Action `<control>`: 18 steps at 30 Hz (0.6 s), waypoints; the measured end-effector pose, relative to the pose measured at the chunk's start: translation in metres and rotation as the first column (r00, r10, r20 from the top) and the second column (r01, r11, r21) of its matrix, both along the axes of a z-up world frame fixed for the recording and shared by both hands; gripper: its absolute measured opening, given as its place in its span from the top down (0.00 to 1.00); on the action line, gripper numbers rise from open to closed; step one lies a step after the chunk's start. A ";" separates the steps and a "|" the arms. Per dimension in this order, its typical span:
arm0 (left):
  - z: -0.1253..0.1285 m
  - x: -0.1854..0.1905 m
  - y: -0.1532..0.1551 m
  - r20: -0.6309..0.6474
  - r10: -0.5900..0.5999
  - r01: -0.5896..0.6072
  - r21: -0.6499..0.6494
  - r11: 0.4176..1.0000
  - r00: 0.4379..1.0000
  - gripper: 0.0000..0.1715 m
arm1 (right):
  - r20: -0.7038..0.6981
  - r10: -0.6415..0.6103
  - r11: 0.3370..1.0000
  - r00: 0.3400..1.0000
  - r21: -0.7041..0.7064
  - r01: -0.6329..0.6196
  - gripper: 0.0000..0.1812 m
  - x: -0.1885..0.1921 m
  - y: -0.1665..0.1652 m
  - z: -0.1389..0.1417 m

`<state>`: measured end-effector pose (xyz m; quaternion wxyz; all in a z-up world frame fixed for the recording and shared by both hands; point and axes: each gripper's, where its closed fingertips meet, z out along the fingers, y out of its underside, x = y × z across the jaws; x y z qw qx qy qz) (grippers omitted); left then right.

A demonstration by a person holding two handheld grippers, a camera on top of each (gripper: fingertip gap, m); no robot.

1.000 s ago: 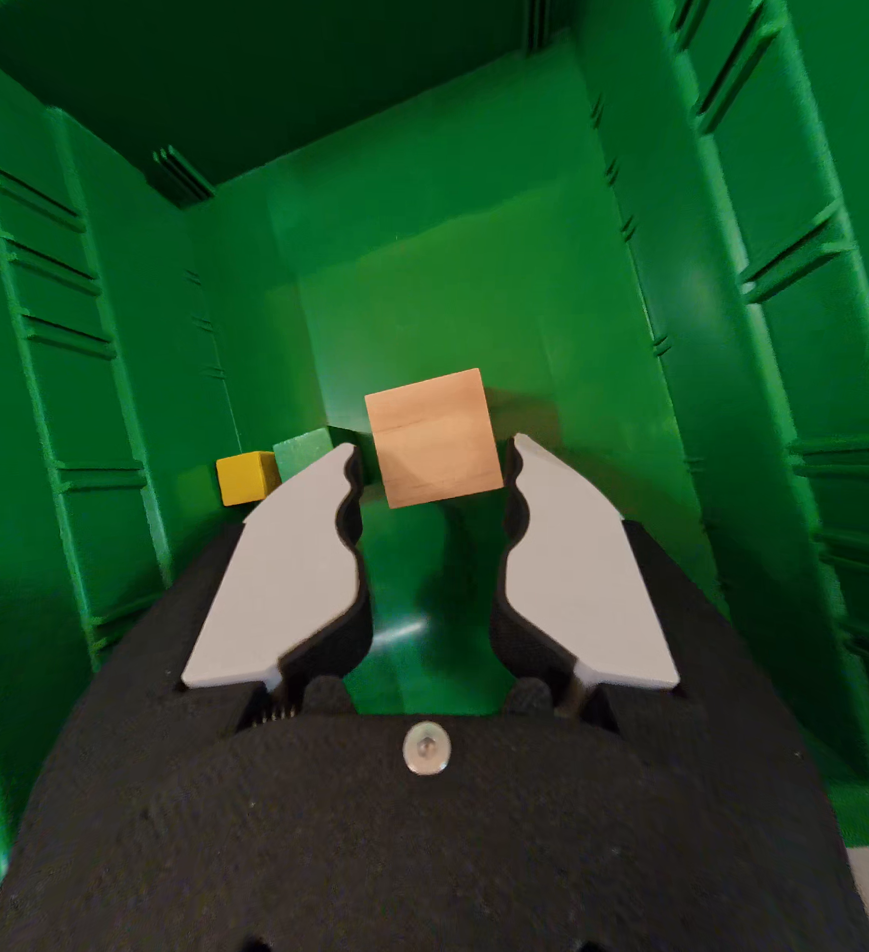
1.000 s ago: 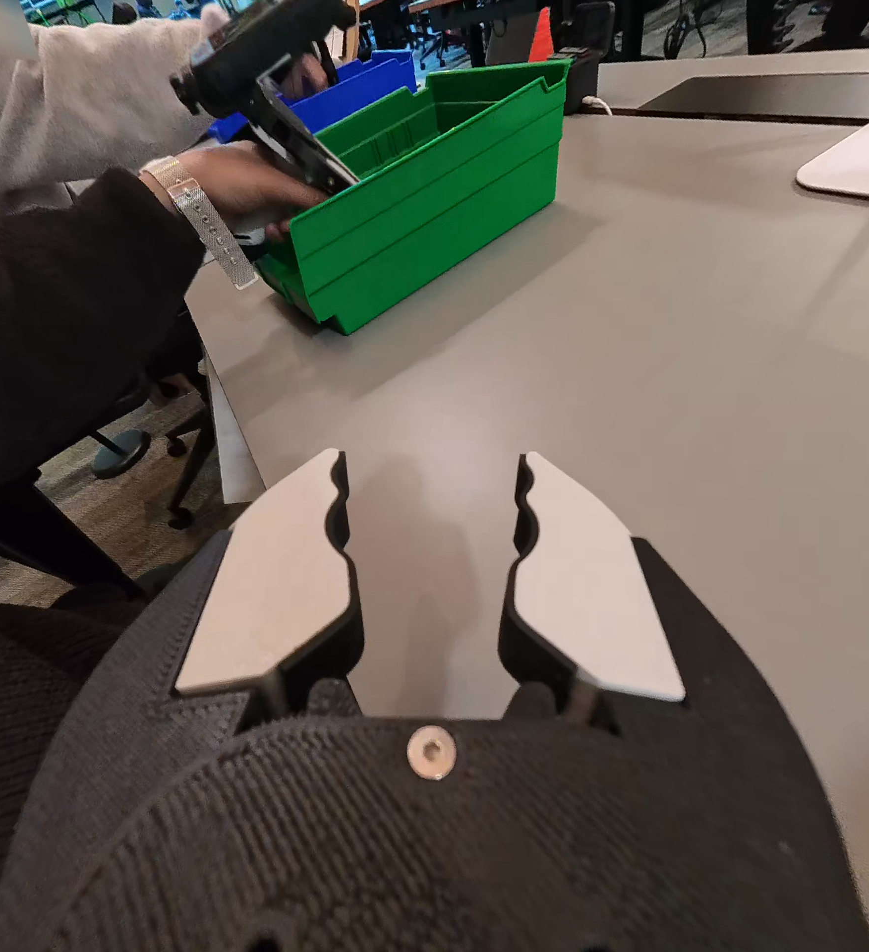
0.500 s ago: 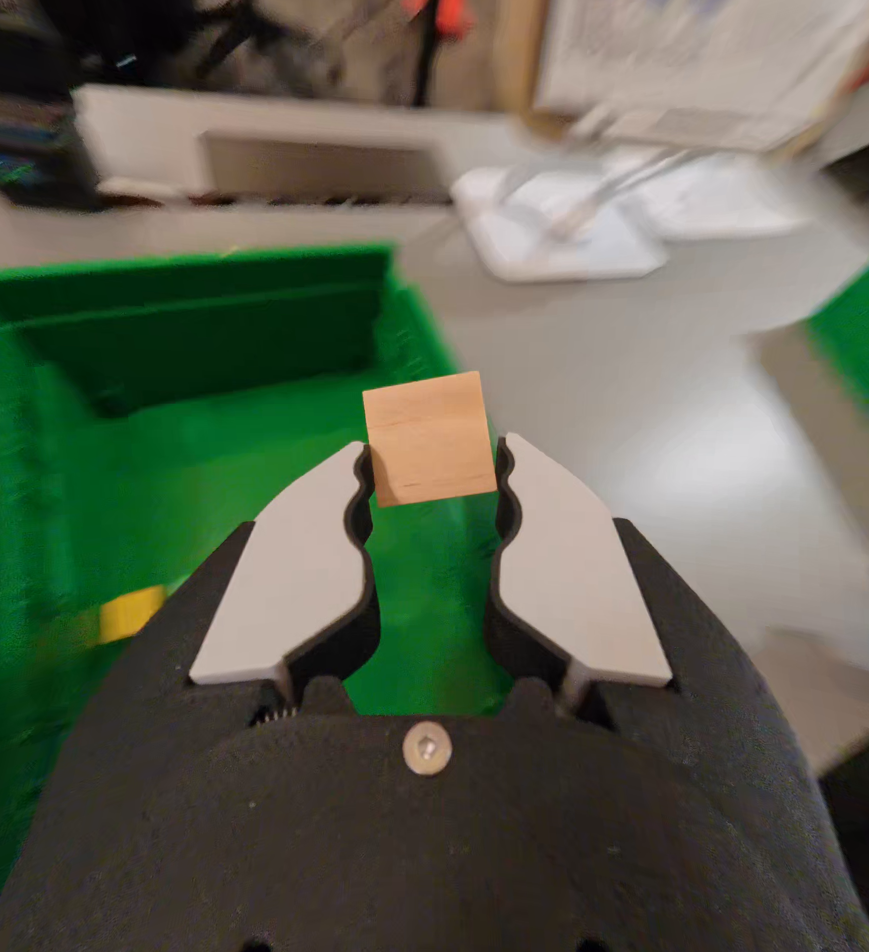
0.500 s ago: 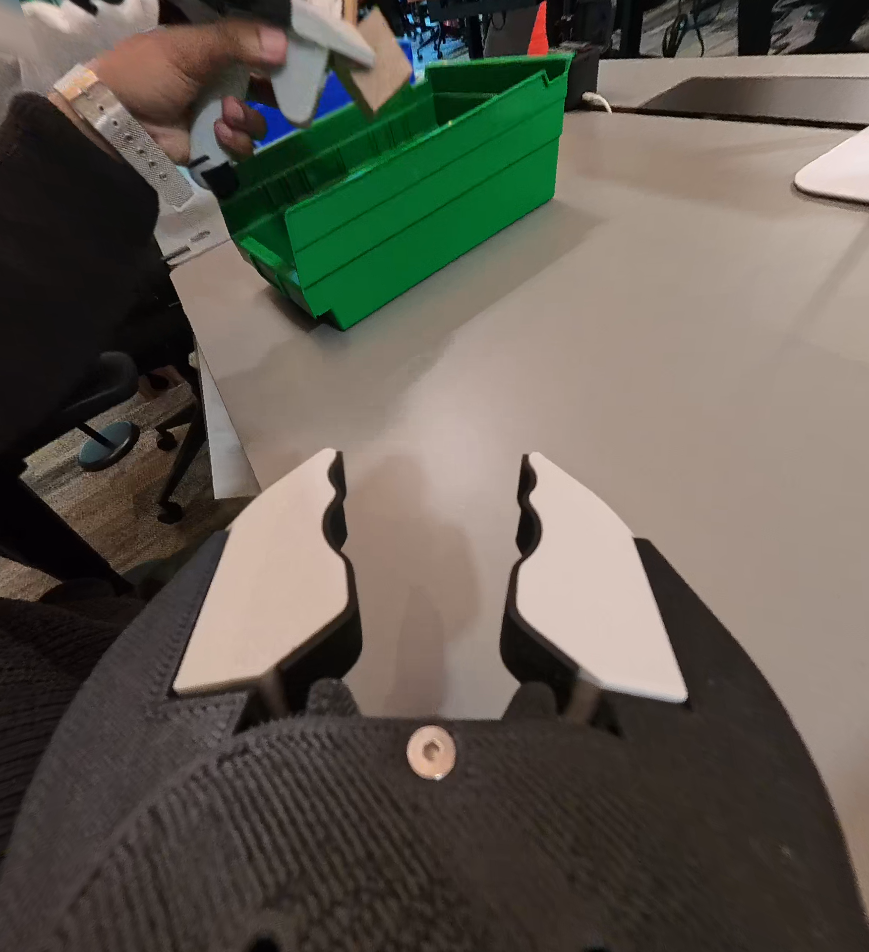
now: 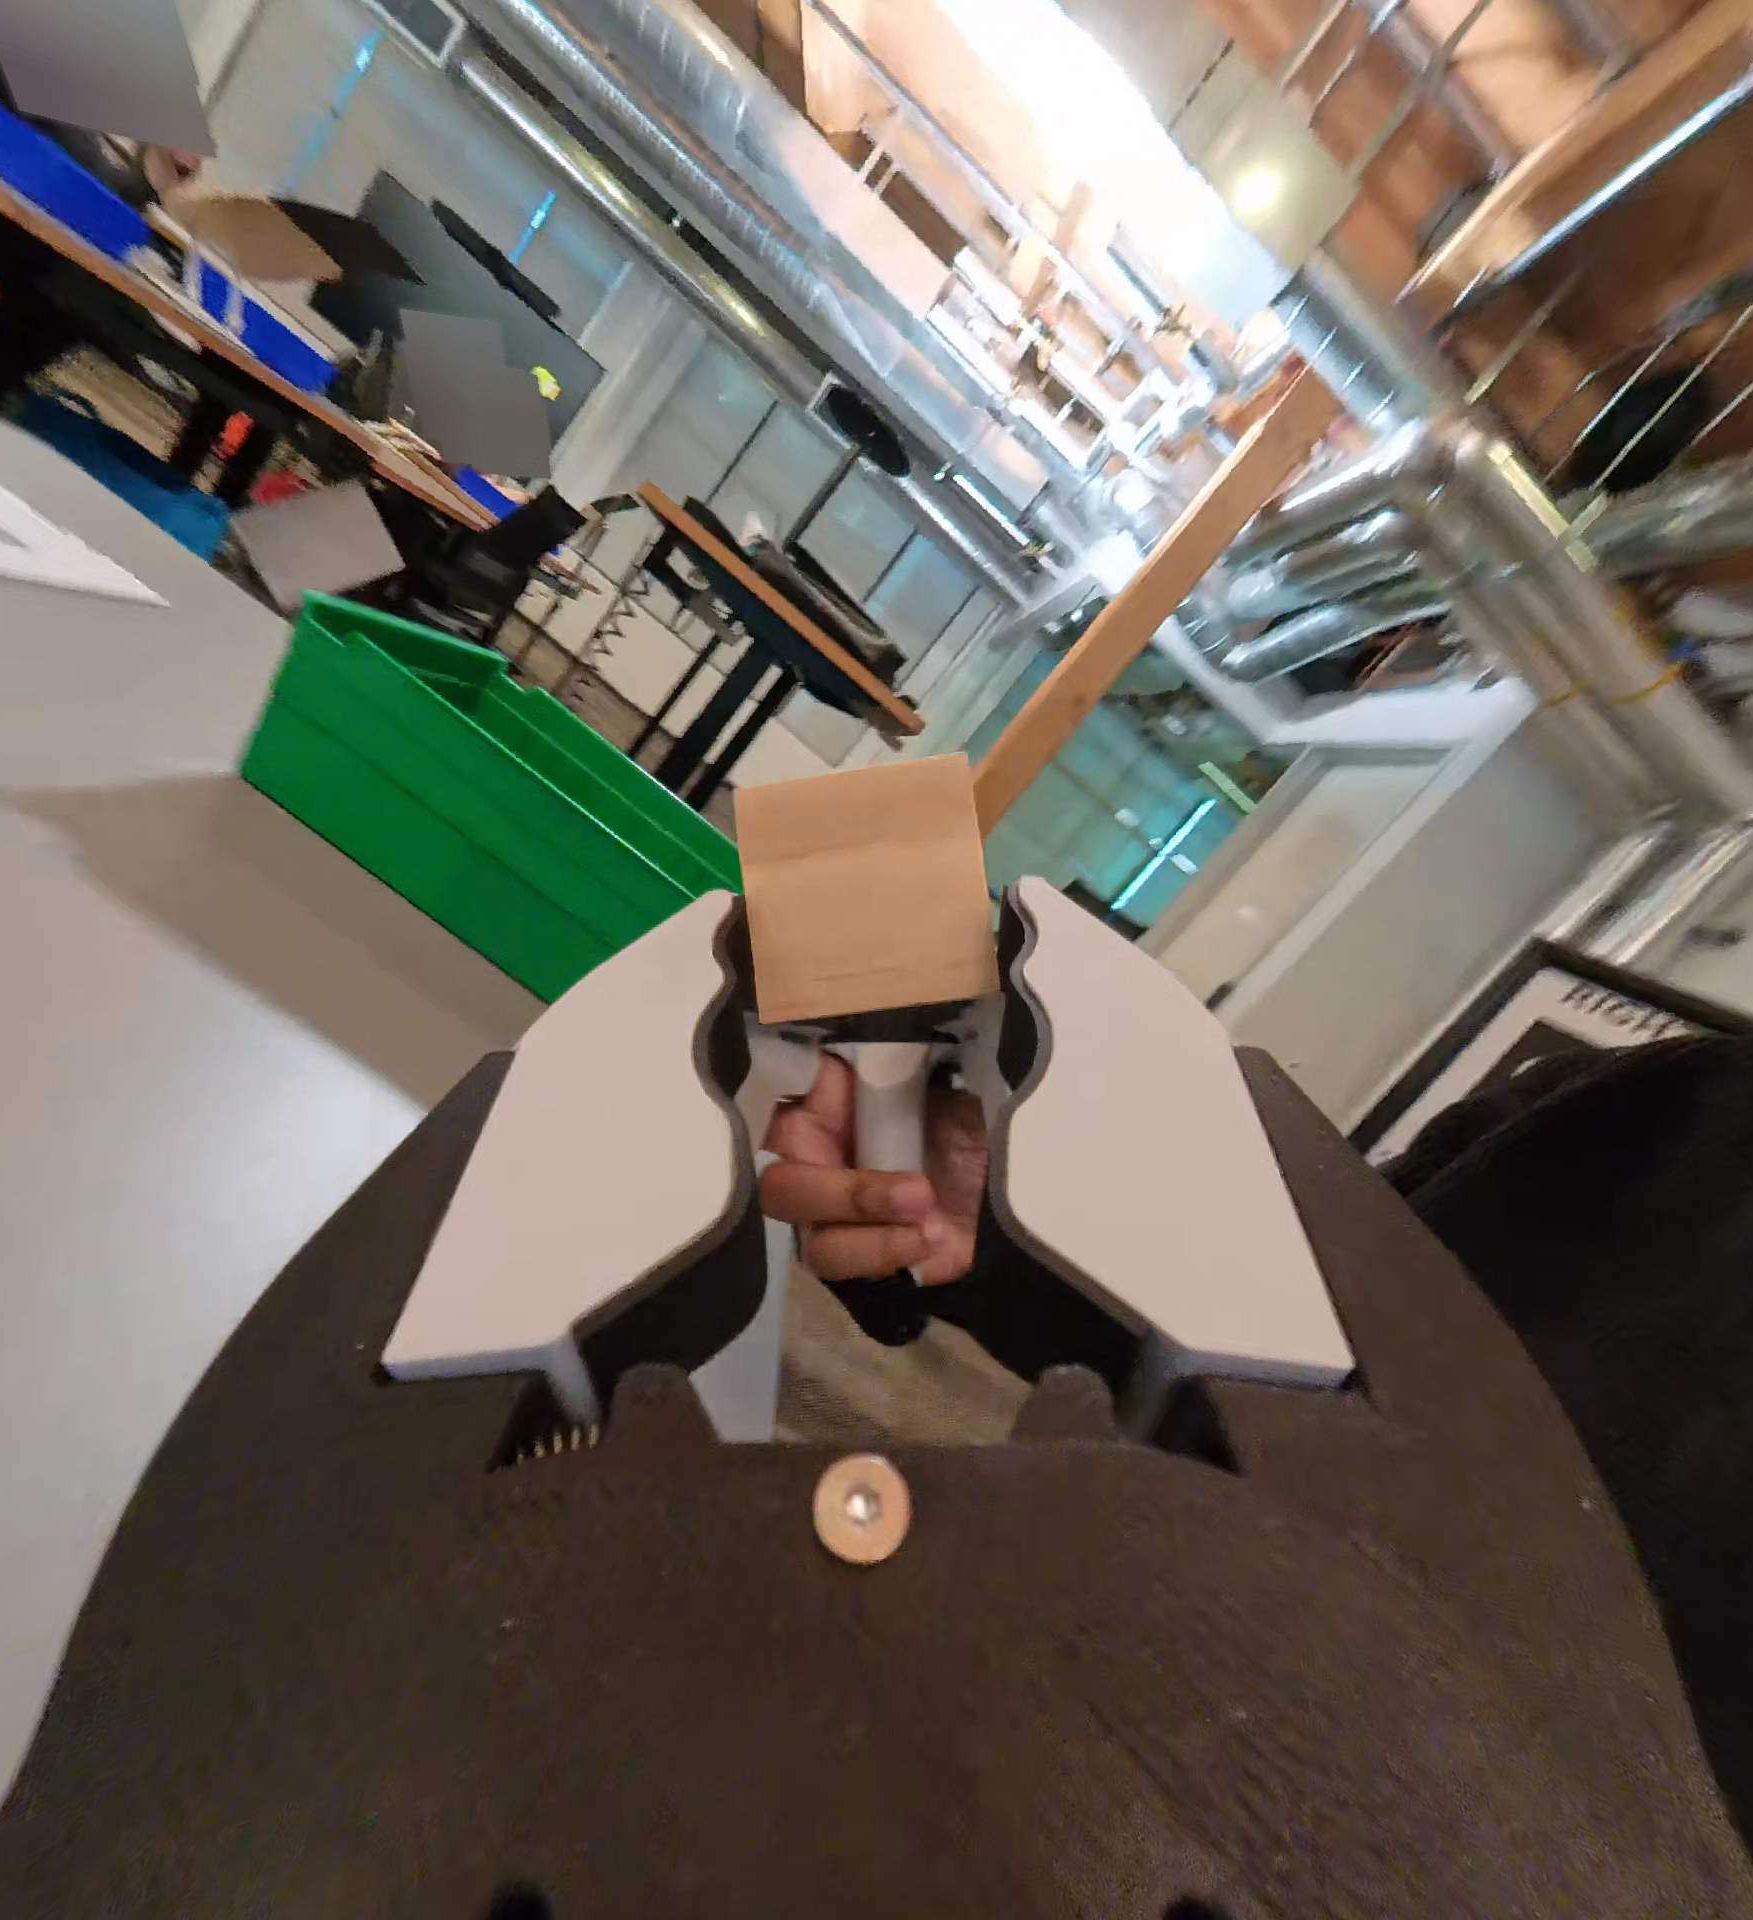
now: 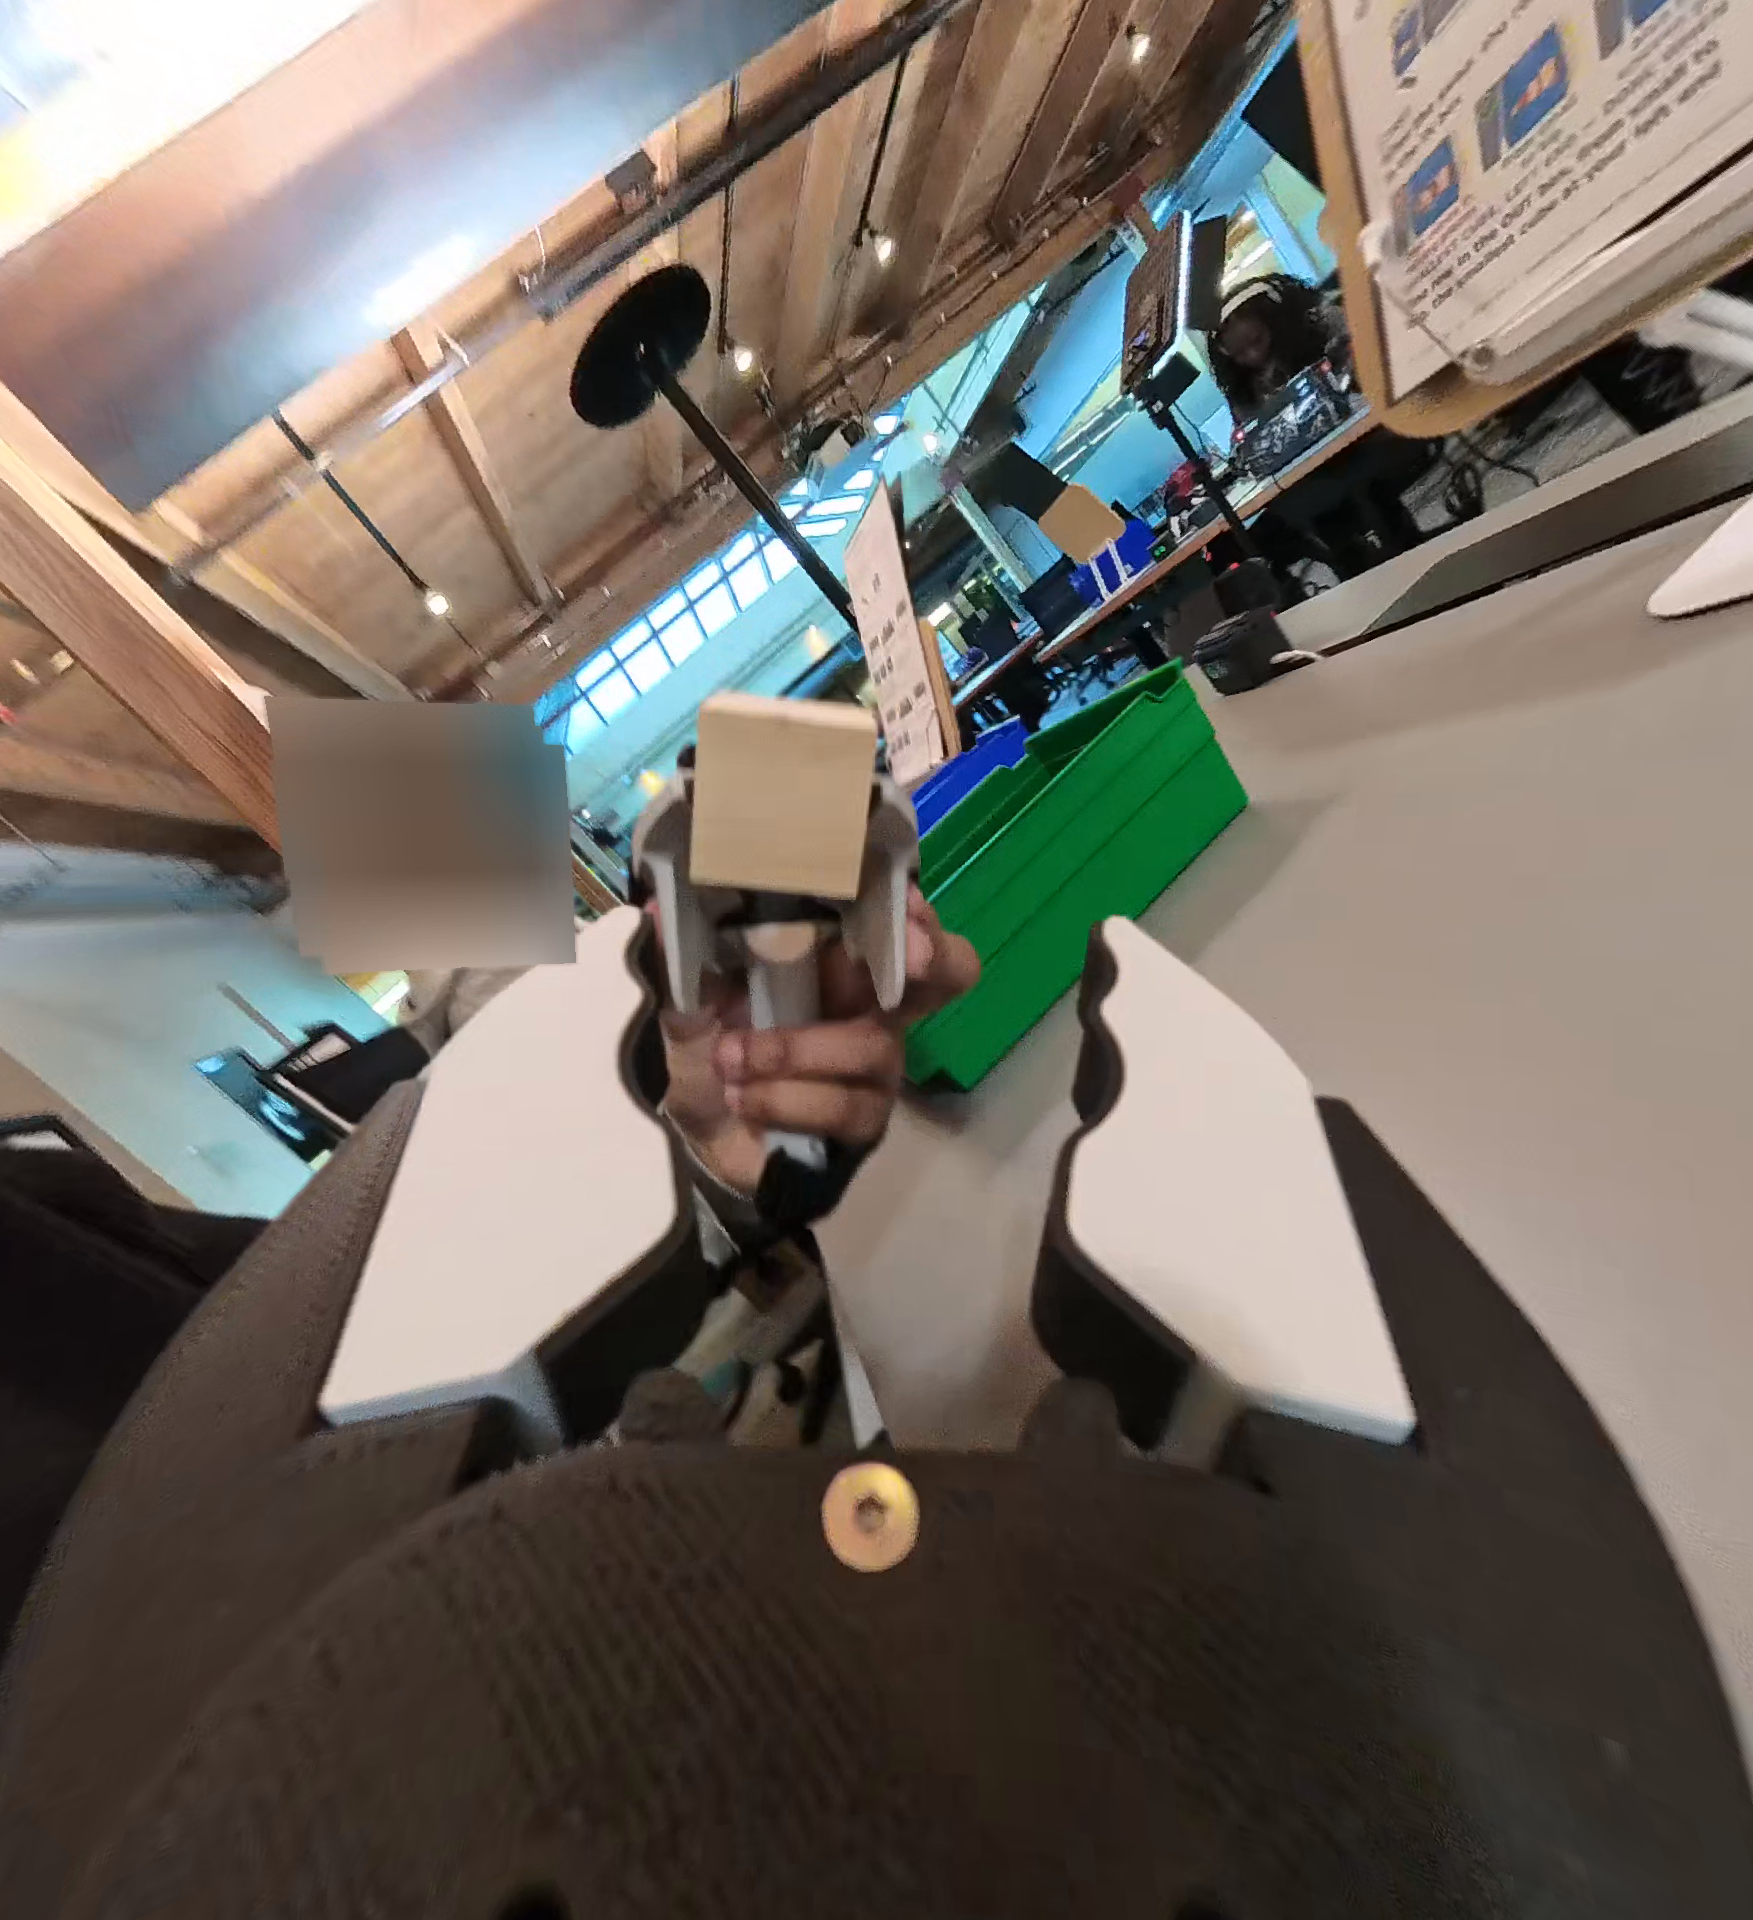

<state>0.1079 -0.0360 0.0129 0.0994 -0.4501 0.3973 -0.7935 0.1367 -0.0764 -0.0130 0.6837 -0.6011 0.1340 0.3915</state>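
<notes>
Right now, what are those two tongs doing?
Left tongs shut on wooden cube, held in the air. Right tongs open, empty, facing it. Green bin beyond.

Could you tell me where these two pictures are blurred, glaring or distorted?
Left wrist view: sharp on the wooden block in the left hand-held gripper; ceiling lights blow out up top, the right edge smears, and wide-angle bending tilts the green bin. Right wrist view: the open right hand-held gripper is crisp, the ceiling is streaked at upper left, and the grey table curves.
</notes>
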 end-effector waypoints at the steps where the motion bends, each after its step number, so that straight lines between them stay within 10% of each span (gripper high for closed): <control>1: -0.006 0.002 -0.005 -0.014 -0.025 0.024 -0.040 0.999 1.000 0.73 | -0.034 -0.002 1.000 0.999 0.005 0.002 0.58 0.004 -0.001 0.000; 18: -0.032 0.003 -0.027 0.034 0.046 -0.050 0.128 0.991 0.998 0.73 | -0.134 0.135 0.990 0.982 -0.022 -0.139 0.67 -0.013 0.007 -0.013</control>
